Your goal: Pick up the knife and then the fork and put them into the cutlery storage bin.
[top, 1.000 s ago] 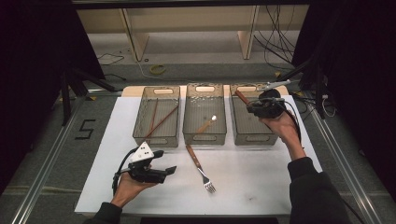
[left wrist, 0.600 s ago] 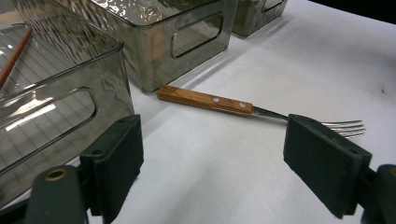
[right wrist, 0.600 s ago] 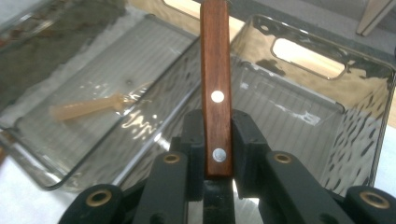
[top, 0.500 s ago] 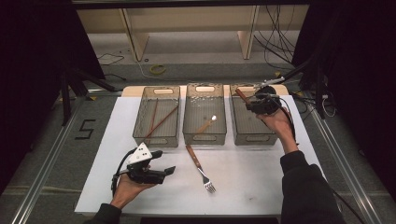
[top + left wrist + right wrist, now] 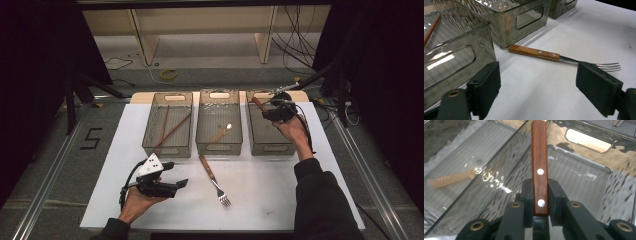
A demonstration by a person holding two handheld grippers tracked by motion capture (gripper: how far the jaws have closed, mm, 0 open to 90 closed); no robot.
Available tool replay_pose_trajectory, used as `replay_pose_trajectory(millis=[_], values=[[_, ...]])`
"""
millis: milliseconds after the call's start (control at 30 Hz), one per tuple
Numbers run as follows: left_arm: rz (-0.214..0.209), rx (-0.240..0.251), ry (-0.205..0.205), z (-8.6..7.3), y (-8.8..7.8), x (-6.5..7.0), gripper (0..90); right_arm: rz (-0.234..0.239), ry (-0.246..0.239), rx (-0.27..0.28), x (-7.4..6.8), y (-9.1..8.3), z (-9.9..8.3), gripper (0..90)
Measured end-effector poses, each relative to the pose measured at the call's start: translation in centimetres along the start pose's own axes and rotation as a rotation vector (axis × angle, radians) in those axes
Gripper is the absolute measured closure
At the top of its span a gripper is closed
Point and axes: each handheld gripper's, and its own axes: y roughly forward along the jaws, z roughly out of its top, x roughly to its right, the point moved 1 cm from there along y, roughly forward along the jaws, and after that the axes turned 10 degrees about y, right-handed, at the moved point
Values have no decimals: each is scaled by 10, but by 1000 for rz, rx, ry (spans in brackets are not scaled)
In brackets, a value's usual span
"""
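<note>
Since 1 second ago, the right tool [image 5: 276,111] has carried its wooden-handled utensil [image 5: 539,167] a little farther back over the right-hand clear smoked-plastic bin [image 5: 270,145], while the left tool [image 5: 170,184] has hardly shifted at the near edge of the white tabletop [image 5: 280,200]. In the right gripper view the jaws are closed tight on the riveted brown handle, which stands up from them above the bin's ribbed floor; the working end is hidden, so what kind of utensil it is cannot be told. It hangs over the bin and is not yet laid in it.

Sorting looks partly done. 2 long brown chopsticks [image 5: 170,131] lie in the left-hand bin [image 5: 167,147], and a pale spoon-like piece [image 5: 220,134] lies in the middle bin [image 5: 219,145]. I judge that the held utensil is about to join the right bin, which looks bare otherwise.

Left to do: a steel fork with a wooden handle [image 5: 549,55] lies on the tabletop, just in front of the middle bin. The left tool rests in the person's left hand [image 5: 137,202] with its jaws spread wide and holding nothing, pointing toward that fork.
</note>
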Motion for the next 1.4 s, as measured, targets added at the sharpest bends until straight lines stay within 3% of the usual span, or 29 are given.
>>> replay_pose_trajectory(millis=[600,967,1067,1400], values=[[1,1,5,0,0,0,196,-23,-8,-19,-6,11,5,775],[-3,0,11,0,0,0,196,-46,6,-48,-1,22,4,767],[-5,-4,14,0,0,0,197,-31,14,-55,-1,24,5,650],[-4,-7,13,0,0,0,198,18,4,-41,-8,14,5,478]])
